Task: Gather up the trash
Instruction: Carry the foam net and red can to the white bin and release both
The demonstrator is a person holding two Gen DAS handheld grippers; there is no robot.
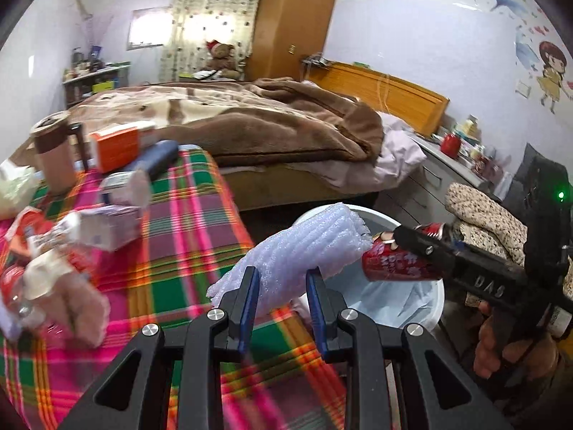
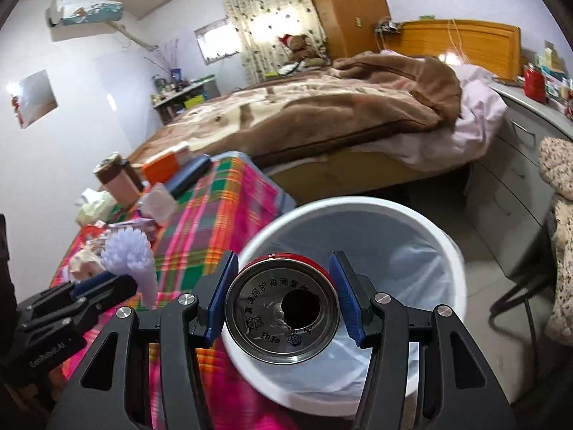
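My left gripper is shut on a roll of white foam wrap, held over the edge of the plaid-covered table and reaching toward the white bin. The same foam wrap and the left gripper show at the lower left of the right wrist view. My right gripper is shut on a red drink can, its open top facing the camera, right above the white bin with a pale liner. In the left wrist view the red can hangs in the right gripper over the bin.
Boxes, a brown-lidded mug, crumpled wrappers and a tissue pack lie on the table's left part. Behind stand a bed, a grey drawer unit and a chair with patterned cloth. A person's hand holds the right gripper.
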